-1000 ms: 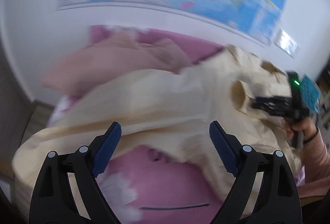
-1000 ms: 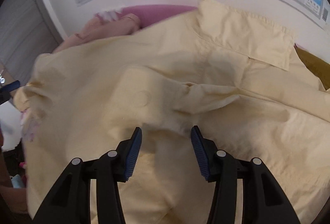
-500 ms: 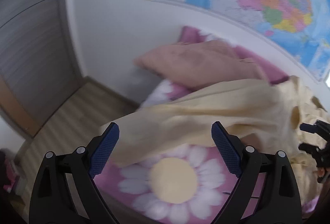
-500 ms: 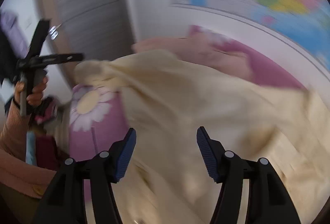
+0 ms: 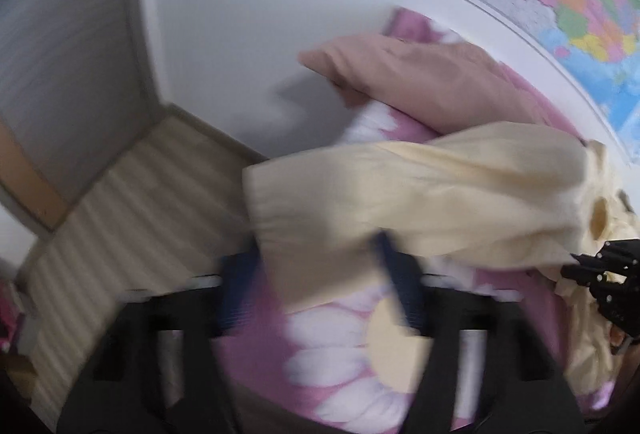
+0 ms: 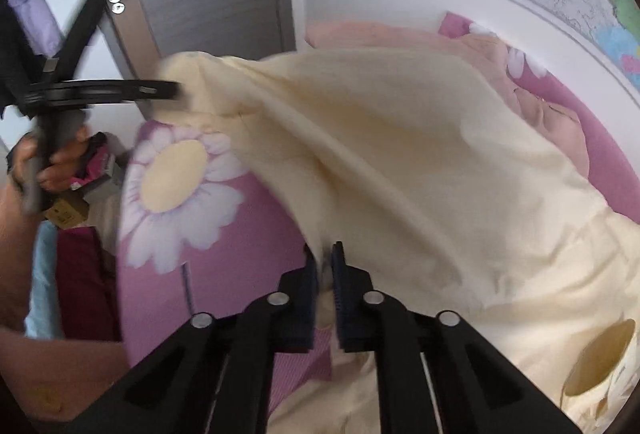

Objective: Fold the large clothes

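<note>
The yellow shirt (image 6: 400,162) lies across the pink flowered bed (image 6: 224,258), one end hanging over its edge. The right gripper (image 6: 325,270) is clamped on a fold. The left gripper (image 5: 316,286) is closing round the cuff; if it catches too little cloth, the cuff may slip out

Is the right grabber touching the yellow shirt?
Touching. The right wrist view shows the right gripper with its jaws shut on a fold of the yellow shirt, the cloth pinched between the blue pads.
</note>
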`<state>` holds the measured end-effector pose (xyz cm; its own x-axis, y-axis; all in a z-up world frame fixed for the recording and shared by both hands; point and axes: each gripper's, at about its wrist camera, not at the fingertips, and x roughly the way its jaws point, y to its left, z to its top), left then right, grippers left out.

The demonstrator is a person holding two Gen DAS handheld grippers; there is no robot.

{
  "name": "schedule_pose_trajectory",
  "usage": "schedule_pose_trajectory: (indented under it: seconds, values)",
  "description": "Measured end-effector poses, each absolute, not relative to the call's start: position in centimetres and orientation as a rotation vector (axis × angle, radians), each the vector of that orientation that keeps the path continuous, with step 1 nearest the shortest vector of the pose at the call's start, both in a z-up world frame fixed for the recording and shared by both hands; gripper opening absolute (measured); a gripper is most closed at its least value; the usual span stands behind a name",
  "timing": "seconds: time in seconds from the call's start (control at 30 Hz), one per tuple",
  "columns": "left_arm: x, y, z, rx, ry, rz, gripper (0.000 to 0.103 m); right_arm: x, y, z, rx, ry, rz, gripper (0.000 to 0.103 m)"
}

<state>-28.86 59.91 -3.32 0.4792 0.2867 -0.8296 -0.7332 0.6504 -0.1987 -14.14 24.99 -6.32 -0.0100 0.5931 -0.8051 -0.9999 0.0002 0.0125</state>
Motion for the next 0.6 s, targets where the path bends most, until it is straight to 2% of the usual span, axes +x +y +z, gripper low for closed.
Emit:
schedule_pose_trajectory:
  seconds: [0.03,0.1,0.2,0.23,0.3,0.37,0.4,0.43,0.47,0.6]
  values:
    - [-28.5,60.0,-2.8,-0.588,0.845,0.657,0.029,-14.7,24.1,-5.7,-0.738,0.709,1.466,0.006]
    - [-28.4,60.0,-1.1,-0.572,0.799,0.640,0.023,-15.4,22.8,-4.9,-0.750,0.681,1.490,0.006]
    - [-29.6,59.8,1.5,-0.598,0.725,0.595,0.023,-15.6,21.6,-5.2,-0.777,0.699,1.506,0.005]
    - [-29.8,59.8,1.7,-0.606,0.722,0.589,0.029,-15.8,21.6,-5.8,-0.804,0.711,1.503,0.005]
    - [-30.6,59.5,1.4,-0.620,0.736,0.611,0.035,-15.8,22.0,-7.5,-0.860,0.734,1.472,0.006]
    - [-31.3,59.0,0.1,-0.646,0.776,0.618,0.042,-15.4,22.4,-8.2,-0.847,0.767,1.480,0.010]
    - [-31.7,58.8,-0.5,-0.660,0.790,0.624,0.049,-15.2,22.5,-8.4,-0.831,0.777,1.482,0.011]
    - [-32.1,58.5,-1.0,-0.677,0.804,0.630,0.062,-15.1,22.5,-8.4,-0.816,0.788,1.489,0.013]
    - [-32.6,58.3,-1.5,-0.701,0.814,0.630,0.068,-15.0,22.5,-8.3,-0.802,0.795,1.496,0.014]
    - [-34.8,55.5,-1.1,-0.748,0.704,0.474,0.069,-14.7,22.1,-7.7,-0.749,0.809,1.527,0.022]
